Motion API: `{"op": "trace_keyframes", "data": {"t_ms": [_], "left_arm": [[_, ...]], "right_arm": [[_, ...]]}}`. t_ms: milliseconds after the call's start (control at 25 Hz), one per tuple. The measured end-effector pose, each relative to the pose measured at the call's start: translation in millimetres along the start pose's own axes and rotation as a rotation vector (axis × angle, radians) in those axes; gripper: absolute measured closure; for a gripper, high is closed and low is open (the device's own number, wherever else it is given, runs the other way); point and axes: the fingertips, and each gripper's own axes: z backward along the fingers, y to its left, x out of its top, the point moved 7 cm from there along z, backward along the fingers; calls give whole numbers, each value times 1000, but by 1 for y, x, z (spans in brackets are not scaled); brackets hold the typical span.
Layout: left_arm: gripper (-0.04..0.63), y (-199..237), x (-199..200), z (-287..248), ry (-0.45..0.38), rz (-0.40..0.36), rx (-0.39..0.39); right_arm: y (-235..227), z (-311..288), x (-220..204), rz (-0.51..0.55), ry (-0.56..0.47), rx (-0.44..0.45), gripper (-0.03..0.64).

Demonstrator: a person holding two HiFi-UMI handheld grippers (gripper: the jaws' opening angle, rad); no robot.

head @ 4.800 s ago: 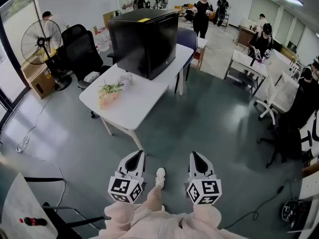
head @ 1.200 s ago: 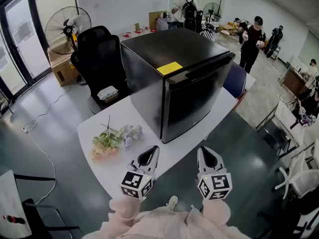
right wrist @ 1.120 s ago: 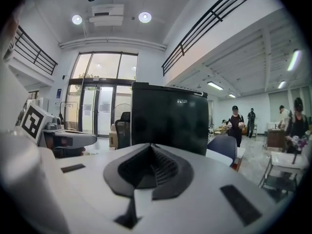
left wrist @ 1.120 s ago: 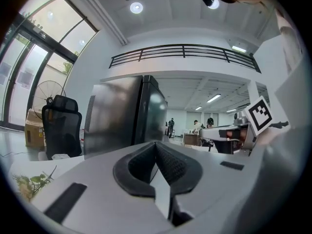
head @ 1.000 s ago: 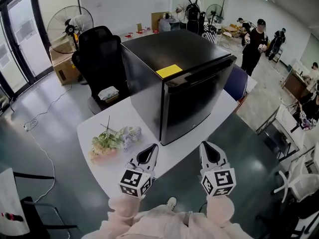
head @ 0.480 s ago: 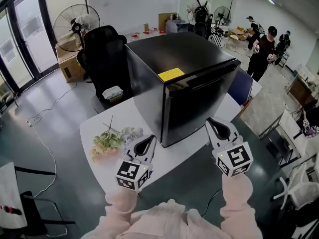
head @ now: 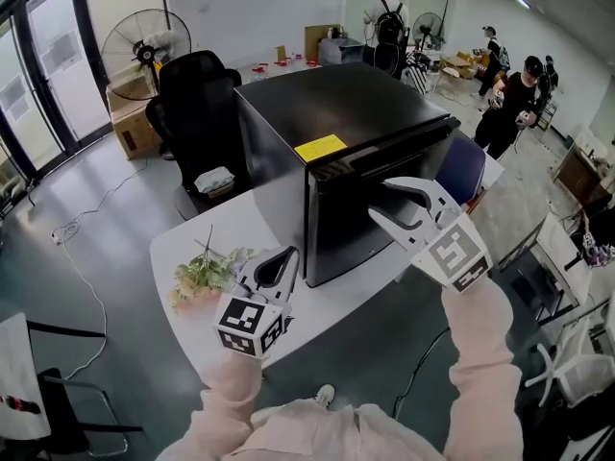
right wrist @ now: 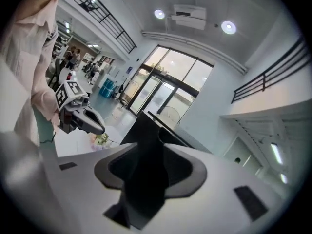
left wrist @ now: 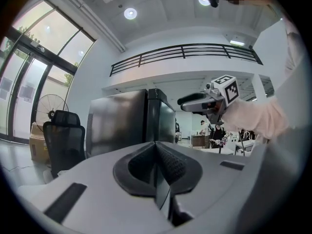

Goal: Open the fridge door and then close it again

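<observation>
Grey-white right tongs (head: 378,200), at centre right of the head view, lie rolled onto their side. Their jaws have just been opening and stand wide apart, with nothing clamped between the pads. The spread gap faces the upper front of the door (head: 351,238), probably so that it can take the dark recessed lip under the door's top edge.

The left tongs (head: 286,254), at lower centre, have their jaws together and empty. They hover level over the near rim of the worktop (head: 317,307), seemingly held low to stay clear of the door's swing.

The black fridge (head: 298,113) fills the middle of the frame and stands on the white worktop. Its door is shut and faces the person, so opening has not yet begun. A yellow note (head: 320,148) lies on its top near the front edge.

Flowers (head: 204,275) rest on the worktop at left, well apart from the door. An office chair (head: 197,99) stands behind, at upper left.
</observation>
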Motion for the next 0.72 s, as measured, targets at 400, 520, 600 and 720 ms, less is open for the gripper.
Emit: {"op": "trace_keyframes", "data": {"t_ms": [400,520,600,720], "left_arm": [[584,6,9,-14,-24,9,49],[584,8,13,-13,-33,-4,67],[584,9,13,-11,-30,-13,71],[584,13,11,-6,-11,-23,60]], "right_arm": [[-19,-31,22,368,140,213,445],[-15,-36,22,426,181,255,445],[-12,-41,22,460,213,260,446],[-8,-50,21,492,247,233,449]]}}
